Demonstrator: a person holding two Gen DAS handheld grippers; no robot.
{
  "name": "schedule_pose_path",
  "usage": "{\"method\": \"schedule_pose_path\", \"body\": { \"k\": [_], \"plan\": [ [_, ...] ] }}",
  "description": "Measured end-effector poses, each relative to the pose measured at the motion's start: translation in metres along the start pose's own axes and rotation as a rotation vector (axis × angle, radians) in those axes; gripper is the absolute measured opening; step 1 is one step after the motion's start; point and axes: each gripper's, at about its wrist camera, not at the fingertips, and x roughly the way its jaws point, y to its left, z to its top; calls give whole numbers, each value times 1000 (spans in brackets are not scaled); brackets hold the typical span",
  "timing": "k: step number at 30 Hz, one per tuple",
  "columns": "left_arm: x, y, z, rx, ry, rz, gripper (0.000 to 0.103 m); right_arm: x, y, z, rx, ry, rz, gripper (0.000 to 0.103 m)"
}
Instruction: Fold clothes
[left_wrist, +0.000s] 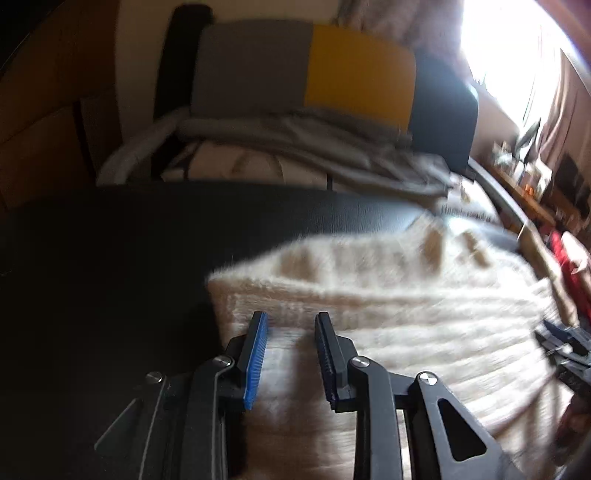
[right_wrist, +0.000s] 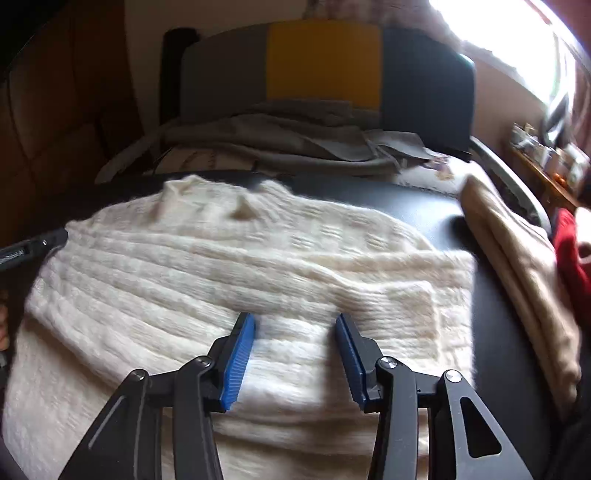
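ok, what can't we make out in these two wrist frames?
- Cream sweater: near hem hidden behind the right gripper and cut by the bottom edge, right wrist view.
- Left wrist view: sweater's knit is motion-blurred; whether the left gripper touches it can't be told.
- Shelf items: too small, washed out by window glare.
- Beige garment: far end runs off the right edge.

Left gripper (left_wrist: 290, 325) of matte black plastic, angular linkage arms with triangular cut-outs, round silver screws at the joints, ribbed blue pads (left_wrist: 255, 363) inside the fingers, right gripper (right_wrist: 295, 325) of same build
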Motion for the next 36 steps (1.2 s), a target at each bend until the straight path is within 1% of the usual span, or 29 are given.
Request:
{"method": "schedule_pose_path", "body": {
  "k": [1, 3, 5, 9, 11, 16, 19, 21, 22, 25, 27, 29, 31, 33, 36],
  "plan": [
    [3, -4, -4, 19, -10, 14, 27, 0, -4, -4, 12, -8, -4, 50],
    [6, -10, -7, 45, -20, 40, 28, 0, -13, -9, 58, -15, 25, 50],
    [6, -6, -8, 25, -26, 30, 30, 3, -16, -10, 76, -17, 48, 52],
    [9, 0, -8, -2, -33, 16, 30, 5, -11, -9, 55, -27, 31, 55],
    [9, -5, -9, 16, -36, 42, 30, 5, -8, -9, 40, -31, 12, 56],
    [6, -17, -7, 64, -20, 106, 30, 7, -7, -8, 31, -28, 5, 56],
    [-18, -13, -8, -6, -13, 145, 29, 7, -7, -7, 28, -26, 4, 57],
    [-47, -12, -19, -60, -49, 109, 28, 5, -9, -6, 36, -21, 15, 57],
    [-61, -12, -26, -63, -65, 81, 28, 3, -10, -5, 42, -17, 23, 57],
    [-95, -17, -63, -45, -57, 26, 28, -19, -12, -7, 69, 1, 60, 58],
    [-113, -19, -89, -46, -47, 3, 28, -41, -14, -16, 91, -24, 81, 65],
    [-127, -19, -115, -63, -28, -14, 28, -64, -16, -31, 113, -40, 107, 72],
    [-137, -20, -136, -66, -20, -10, 28, -81, -19, -53, 115, -20, 120, 74],
    [-145, -21, -154, -63, -10, -1, 28, -93, -21, -75, 114, 3, 123, 74],
    [-145, -22, -179, -54, 33, 11, 28, -103, -26, -106, 125, 42, 130, 74]
  ]
}}
